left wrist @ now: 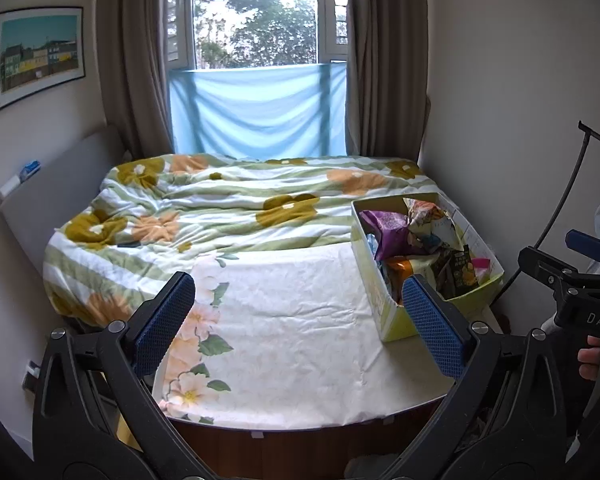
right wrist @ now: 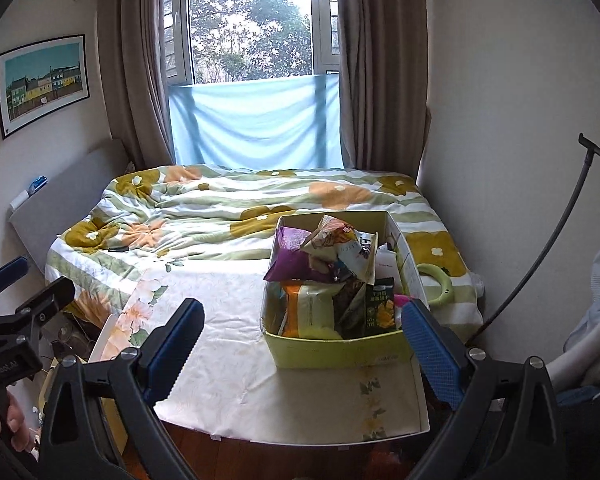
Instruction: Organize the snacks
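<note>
Snack packets [right wrist: 324, 280] heaped in an open yellow-green cardboard box [right wrist: 340, 350] at the right of the floral-cloth tabletop [right wrist: 228, 344], against the bed [right wrist: 220, 208]. Judged light, crinkly, slippery film, contents crushable; best pinched at a sealed top edge, e.g. the purple bag [right wrist: 290, 256] uppermost. Dark green packet [right wrist: 380, 306] carries Chinese characters, too small to read. Left gripper [left wrist: 298, 324] and right gripper [right wrist: 302, 350]: fingers spread wide, empty, short of the box. "DAS" legible on the right gripper body, "GenRobot.AI" on the left
</note>
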`<state>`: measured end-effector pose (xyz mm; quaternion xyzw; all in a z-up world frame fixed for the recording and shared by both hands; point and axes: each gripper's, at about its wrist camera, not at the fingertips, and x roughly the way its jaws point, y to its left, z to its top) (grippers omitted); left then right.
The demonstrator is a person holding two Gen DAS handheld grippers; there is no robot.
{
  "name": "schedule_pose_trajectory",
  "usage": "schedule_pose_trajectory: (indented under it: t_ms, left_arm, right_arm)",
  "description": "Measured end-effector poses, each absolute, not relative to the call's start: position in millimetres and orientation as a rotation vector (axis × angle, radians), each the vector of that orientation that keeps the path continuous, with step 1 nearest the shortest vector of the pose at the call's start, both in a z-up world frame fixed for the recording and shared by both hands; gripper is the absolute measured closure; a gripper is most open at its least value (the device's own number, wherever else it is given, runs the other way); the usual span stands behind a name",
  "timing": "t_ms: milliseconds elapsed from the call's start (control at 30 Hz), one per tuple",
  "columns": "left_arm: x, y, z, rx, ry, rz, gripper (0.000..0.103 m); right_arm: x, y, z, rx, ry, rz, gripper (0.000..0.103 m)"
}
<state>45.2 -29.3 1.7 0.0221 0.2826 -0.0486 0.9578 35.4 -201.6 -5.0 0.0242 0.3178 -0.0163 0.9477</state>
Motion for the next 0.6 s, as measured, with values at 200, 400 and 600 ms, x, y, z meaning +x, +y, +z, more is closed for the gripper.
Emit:
schedule_pose_trajectory:
  t_ms: [200, 400, 600]
  left_arm:
    - [38.8, -27.7, 1.7, 0.047, 0.568, -0.112, 0.001]
    - [41.8, -31.6, 2.5, 0.051, 0.562, -0.118, 0.001]
    - [43.5, -32.6, 3.2, 0.052, 0.561, -0.119, 0.001]
  right_arm:
    - [28.3, -198.6, -5.2, 0.055, 0.639, -0.042, 0.005]
    - [29.1, -199.8, -5.1, 0.057, 0.638, -0.043, 0.005]
    - [29.4, -200.2, -4.5, 0.06, 0.64, -0.046, 0.005]
